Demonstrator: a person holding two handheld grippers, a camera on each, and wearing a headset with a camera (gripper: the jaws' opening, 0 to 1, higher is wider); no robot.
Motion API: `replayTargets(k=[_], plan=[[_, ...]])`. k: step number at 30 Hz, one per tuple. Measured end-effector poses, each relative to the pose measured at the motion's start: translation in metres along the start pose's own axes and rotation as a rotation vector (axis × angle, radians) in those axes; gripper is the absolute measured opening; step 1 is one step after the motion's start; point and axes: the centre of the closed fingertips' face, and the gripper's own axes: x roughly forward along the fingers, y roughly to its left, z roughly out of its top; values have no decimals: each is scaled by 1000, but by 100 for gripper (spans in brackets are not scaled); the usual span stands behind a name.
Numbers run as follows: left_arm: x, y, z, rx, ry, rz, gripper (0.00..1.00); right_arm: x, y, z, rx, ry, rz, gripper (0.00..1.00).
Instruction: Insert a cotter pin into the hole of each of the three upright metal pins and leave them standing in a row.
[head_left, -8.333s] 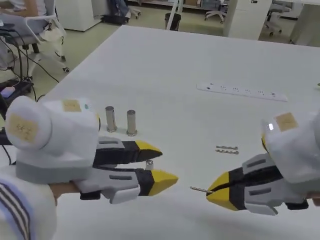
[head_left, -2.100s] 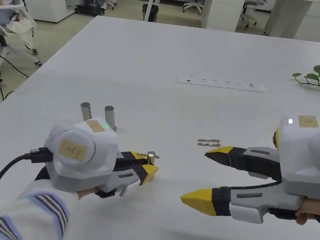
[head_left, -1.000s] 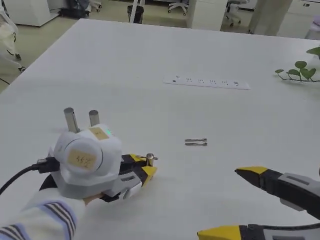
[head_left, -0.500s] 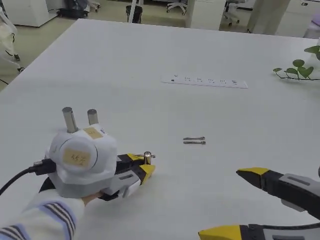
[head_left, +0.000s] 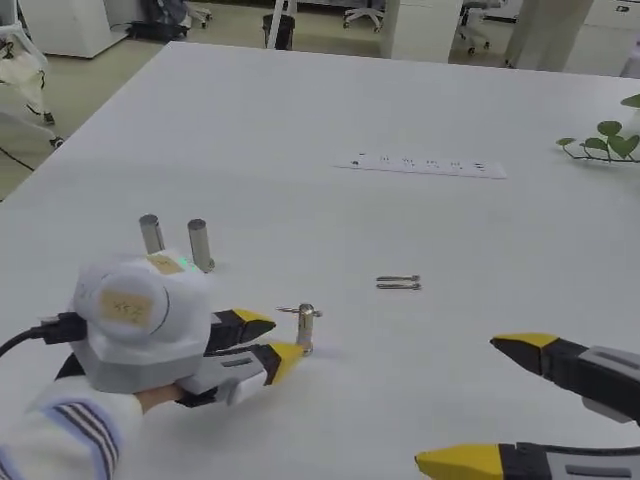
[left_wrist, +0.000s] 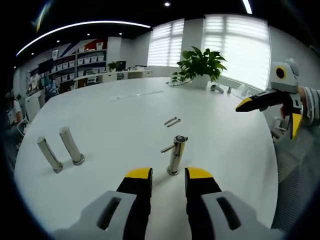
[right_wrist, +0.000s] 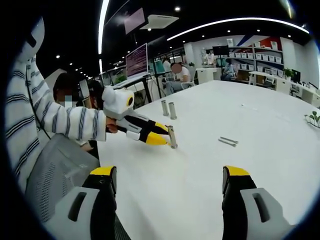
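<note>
An upright metal pin (head_left: 305, 329) with a cotter pin through its top hole stands alone on the white table (head_left: 300, 130). My left gripper (head_left: 268, 338) is open just short of it, its jaws apart with nothing between them. In the left gripper view the pin (left_wrist: 176, 155) stands just beyond the left gripper (left_wrist: 168, 174). Two bare upright pins (head_left: 152, 233) (head_left: 200, 245) stand side by side further left. Two loose cotter pins (head_left: 398, 284) lie mid-table. My right gripper (head_left: 462, 402) is wide open at the lower right, well away from the pins, holding nothing.
A white power strip (head_left: 420, 166) lies across the far middle of the table. A plant sprig (head_left: 605, 140) sits at the far right edge. The table's left edge drops to floor with chairs and cables.
My left gripper has let go of the pin with the cotter pin and drawn back a little; the pin now stands free. The right gripper stays open at the lower right.
</note>
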Motion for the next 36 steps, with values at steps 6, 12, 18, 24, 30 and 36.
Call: replayTargets(k=[6,12,18,24,30,36], plan=[[-20,22,-6,-23,14,37,30,-5,0,1,4,-8,0,89],[-33,56,-6,-58,-7,135,30,-7,-7,-2,-16,17,-21,90],[-38,89,3,-105,-55,219,30,-11,-16,-7,-3,43,-62,96],[-32,111,6,-139,-70,258,30,-13,-19,-12,15,68,-75,98],[-25,125,13,-121,-95,303,30,-15,-21,-16,28,84,-92,98],[-17,138,18,-124,-113,321,30,-13,-15,-20,30,102,-86,98]])
